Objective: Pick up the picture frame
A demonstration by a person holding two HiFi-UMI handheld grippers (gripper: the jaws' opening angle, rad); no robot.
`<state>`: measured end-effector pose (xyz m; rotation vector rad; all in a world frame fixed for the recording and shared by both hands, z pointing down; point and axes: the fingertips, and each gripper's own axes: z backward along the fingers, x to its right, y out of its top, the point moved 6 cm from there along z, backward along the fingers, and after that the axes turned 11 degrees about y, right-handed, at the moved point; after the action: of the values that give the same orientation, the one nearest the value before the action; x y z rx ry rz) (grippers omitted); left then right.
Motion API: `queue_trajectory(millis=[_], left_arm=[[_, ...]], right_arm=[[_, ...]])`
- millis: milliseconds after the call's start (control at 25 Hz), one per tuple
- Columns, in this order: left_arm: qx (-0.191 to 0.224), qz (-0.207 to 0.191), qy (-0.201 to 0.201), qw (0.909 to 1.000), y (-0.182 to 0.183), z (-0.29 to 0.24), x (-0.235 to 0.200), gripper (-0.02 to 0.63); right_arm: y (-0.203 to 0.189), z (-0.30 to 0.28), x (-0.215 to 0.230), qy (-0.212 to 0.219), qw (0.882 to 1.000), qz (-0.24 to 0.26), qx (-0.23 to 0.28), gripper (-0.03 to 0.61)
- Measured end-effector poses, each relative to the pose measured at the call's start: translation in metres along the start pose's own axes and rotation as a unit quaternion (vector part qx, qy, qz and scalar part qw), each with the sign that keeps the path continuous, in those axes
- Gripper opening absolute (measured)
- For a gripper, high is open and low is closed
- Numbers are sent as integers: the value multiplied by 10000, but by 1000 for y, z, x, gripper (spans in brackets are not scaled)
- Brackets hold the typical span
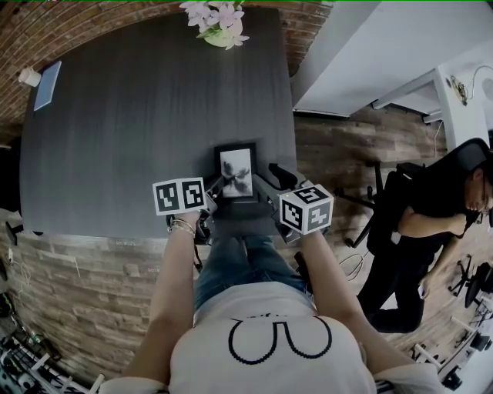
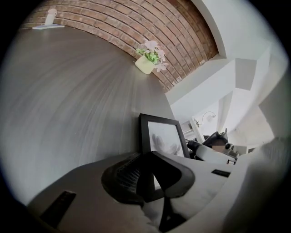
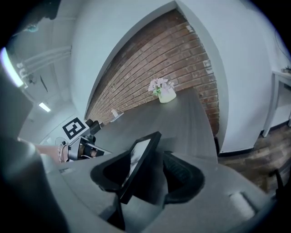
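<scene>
Looking down from the head view: a black rectangular picture frame (image 1: 236,172) with a pale grey print sits over the near edge of a dark grey wood-grain table (image 1: 115,115), between the two claws. The left gripper (image 1: 212,187) is at the frame's left side and the right gripper (image 1: 271,178) at its right side, each carrying a white marker cube. A pot of pale pink flowers (image 1: 219,23) stands at the table's far edge. A person in black (image 1: 431,231) sits on a chair well off to the right.

Left gripper view: the two dark pads are closed on the frame's near edge, and the frame (image 2: 163,136) rises tilted beyond them. The flower pot (image 2: 146,63) stands against a red brick wall (image 2: 136,27).

Right gripper view: the jaws stand apart with the frame (image 3: 138,159) edge-on between them. It lies close to the left pad, and a clear gap separates it from the right pad. Whether the frame rests on the table, I cannot tell. The left gripper (image 3: 79,141) shows across the table.
</scene>
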<state>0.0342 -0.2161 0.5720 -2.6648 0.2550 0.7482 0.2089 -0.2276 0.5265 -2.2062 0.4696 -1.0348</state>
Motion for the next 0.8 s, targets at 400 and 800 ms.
queue_trajectory(millis=[400, 800], left_arm=[[-100, 92, -178, 9998, 2, -1, -1, 72], [-145, 99, -246, 9995, 3, -1, -3, 72]], right_arm=[[-11, -22, 8, 489, 9871, -1525, -59, 225], [-22, -54, 4, 1018, 9538, -2814, -254, 157]])
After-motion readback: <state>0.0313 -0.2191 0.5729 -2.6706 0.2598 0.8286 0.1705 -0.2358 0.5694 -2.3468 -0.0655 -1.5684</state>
